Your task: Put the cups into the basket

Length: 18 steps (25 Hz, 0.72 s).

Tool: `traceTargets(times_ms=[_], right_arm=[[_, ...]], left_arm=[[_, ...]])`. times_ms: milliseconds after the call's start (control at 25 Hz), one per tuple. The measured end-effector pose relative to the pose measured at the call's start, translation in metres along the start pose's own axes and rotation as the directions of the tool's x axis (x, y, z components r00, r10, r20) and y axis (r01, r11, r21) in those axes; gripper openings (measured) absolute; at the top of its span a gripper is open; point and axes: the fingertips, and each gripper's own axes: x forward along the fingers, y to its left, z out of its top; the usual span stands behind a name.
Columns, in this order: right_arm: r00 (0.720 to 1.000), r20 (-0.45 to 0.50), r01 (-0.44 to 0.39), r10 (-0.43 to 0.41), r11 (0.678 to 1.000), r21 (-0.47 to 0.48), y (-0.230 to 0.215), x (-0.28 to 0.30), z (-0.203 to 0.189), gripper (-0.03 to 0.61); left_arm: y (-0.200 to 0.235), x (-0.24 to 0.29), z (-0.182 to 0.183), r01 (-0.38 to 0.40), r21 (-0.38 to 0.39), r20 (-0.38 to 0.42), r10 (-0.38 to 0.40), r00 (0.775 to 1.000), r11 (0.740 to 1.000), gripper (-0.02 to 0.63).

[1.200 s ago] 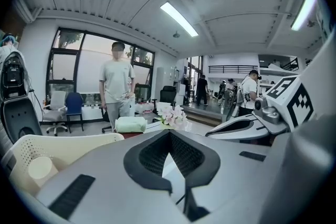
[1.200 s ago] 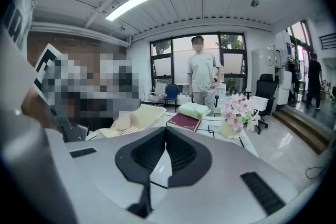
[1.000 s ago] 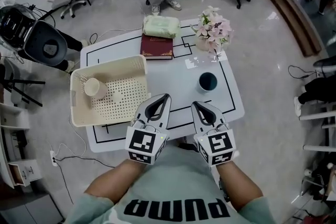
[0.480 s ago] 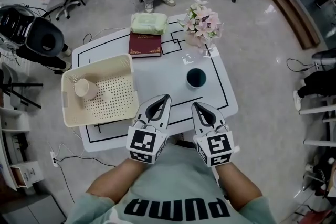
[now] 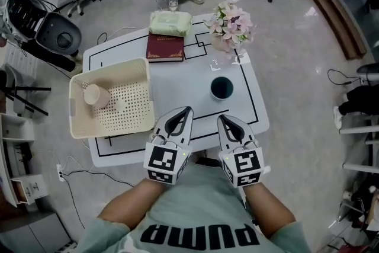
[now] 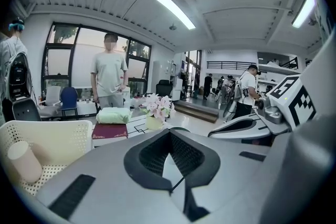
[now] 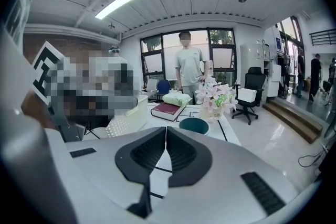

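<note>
- Step in hand, as I read it: fetching the teal cup (image 5: 221, 87), which stands alone on the tabletop (image 5: 183, 77), right of centre and well apart from the basket (image 5: 110, 67) on the left.
- Better placed for the reach is the right gripper (image 5: 220, 118), which is nearer and points roughly at the cup. Its fingers are pressed together with nothing between them, so they should spread before going in.
- Beside it at the near edge hangs the left gripper (image 5: 188, 108), its fingers likewise closed and empty. It is best kept out of the way.
- For the grasp, I would pinch the near wall at the rim, one finger inside and one outside. Coming in from the near side keeps clear of the flowers (image 5: 231, 25) beyond.
- The lift should be level and should clear the basket's right wall before lowering.
- The teal cup is upright, mouth up, its long axis vertical.
- One cream cup (image 5: 95, 95) already lies on its side in the basket's left part, its long axis roughly along the floor. Which end is its mouth I cannot tell.
</note>
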Motion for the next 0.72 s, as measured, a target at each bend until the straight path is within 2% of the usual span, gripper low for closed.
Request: traceTargets(times_ms=[240,280,360,400,560,720], right_arm=[[1.0,-0.011,0.0,0.0,1.0,-0.001,-0.012,0.008,-0.005,0.021],[1.0,-0.016,0.001,-0.001,1.0,-0.001,-0.015,0.01,-0.007,0.046],[1.0,-0.031,0.0,0.0,1.0,0.002,-0.021,0.016,-0.012,0.206],[0.999,-0.038,-0.001,0.002,1.0,0.001,-0.024,0.019,-0.014,0.234],[0.998,-0.065,0.0,-0.001,1.0,-0.007,-0.035,0.032,-0.022,0.287],[0.997,-0.083,-0.004,0.003,1.0,-0.009,-0.047,0.047,-0.025,0.313]], left_arm=[[0.008,0.013,-0.002,-0.037,-0.006,-0.009,0.037,0.999,0.999,0.006],[0.009,0.015,-0.002,-0.044,-0.003,-0.01,0.044,0.999,0.999,0.006],[0.013,0.022,-0.003,-0.059,0.007,-0.011,0.059,0.998,0.998,0.006],[0.015,0.025,-0.003,-0.067,0.014,-0.011,0.067,0.998,0.998,0.006],[0.023,0.036,-0.003,-0.094,0.025,-0.013,0.095,0.995,0.995,0.006],[0.03,0.047,-0.007,-0.112,0.02,-0.033,0.113,0.993,0.993,0.006]])
